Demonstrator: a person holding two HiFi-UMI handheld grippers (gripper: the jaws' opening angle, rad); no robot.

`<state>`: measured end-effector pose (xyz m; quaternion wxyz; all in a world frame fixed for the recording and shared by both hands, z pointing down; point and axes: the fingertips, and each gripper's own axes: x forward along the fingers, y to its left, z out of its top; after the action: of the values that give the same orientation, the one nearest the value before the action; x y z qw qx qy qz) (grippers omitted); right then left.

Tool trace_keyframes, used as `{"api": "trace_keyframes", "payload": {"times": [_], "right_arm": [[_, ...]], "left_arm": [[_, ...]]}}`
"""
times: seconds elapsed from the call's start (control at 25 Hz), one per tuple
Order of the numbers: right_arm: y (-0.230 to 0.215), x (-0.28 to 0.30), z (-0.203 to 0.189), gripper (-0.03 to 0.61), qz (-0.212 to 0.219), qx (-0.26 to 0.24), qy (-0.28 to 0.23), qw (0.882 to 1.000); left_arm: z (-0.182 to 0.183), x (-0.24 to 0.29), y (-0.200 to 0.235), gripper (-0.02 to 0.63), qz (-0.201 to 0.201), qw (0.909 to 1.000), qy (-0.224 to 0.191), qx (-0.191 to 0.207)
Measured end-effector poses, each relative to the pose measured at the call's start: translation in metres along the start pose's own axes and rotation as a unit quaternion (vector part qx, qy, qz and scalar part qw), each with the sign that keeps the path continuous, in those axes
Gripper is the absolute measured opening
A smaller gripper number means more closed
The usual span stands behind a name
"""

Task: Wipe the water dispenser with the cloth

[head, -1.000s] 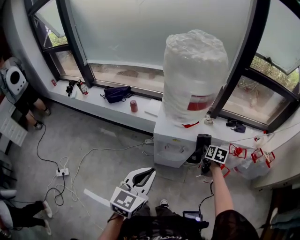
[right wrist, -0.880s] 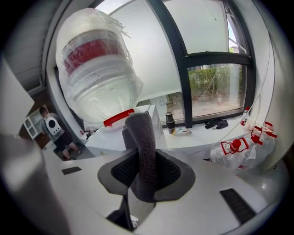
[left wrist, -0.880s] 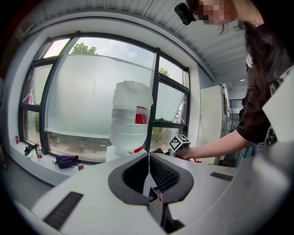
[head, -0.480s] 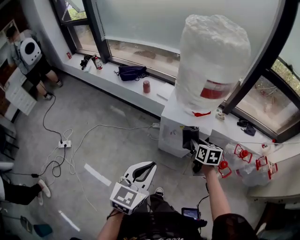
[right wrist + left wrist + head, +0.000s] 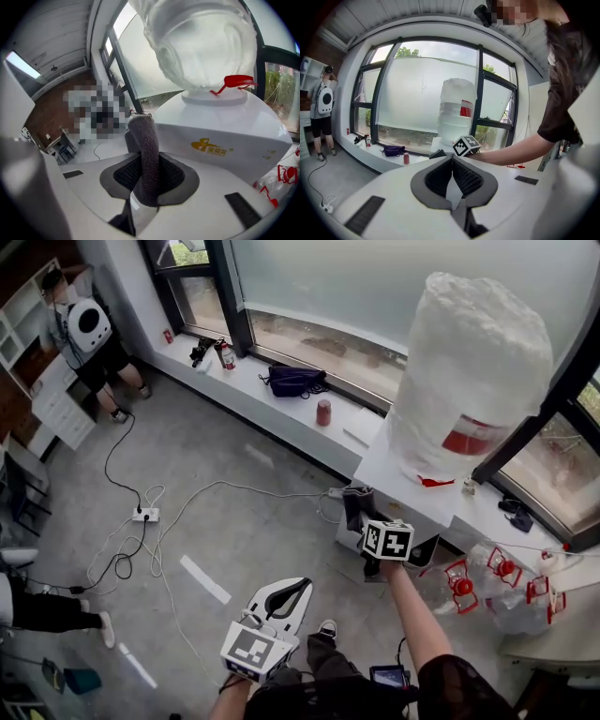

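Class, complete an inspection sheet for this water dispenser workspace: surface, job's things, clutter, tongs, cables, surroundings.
Surface: grey floor, marked with tape.
Job's things: white water dispenser carrying a plastic-wrapped bottle; dark grey cloth by its front corner, contact unclear.
Clutter: dark bag and red can on the window sill; red-capped jugs beside the dispenser.
Tongs: right tongs shut on the cloth; left tongs shut, empty.
Cables: white cables and a power strip on the floor.
Surroundings: large windows; a person at far left.
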<state>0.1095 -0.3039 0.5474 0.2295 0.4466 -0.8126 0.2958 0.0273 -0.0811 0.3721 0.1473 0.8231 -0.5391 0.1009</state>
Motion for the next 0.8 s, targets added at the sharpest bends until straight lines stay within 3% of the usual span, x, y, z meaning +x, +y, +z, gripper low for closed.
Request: {"api": "trace_keyframes", "payload": {"times": [0.16,0.44,0.8], "right_arm": [[-0.016,0.013,-0.002,0.107,-0.04,-0.026,0.016,0.999],[-0.072,-0.018,-0.013,0.107,-0.108,-0.018,0.024,0.994],[-0.146,-0.082,-0.041,0.109,-0.188,0.03,0.032,0.981]], "left_arm": [[-0.007,-0.008,0.004,0.02,0.009,0.9999,0.006,0.001],[-0.001,-0.017,0.005,0.02,0.011,0.9998,0.002,0.014],[0.012,-0.005,-0.02,0.02,-0.06,0.9972,-0.001,0.045]]}}
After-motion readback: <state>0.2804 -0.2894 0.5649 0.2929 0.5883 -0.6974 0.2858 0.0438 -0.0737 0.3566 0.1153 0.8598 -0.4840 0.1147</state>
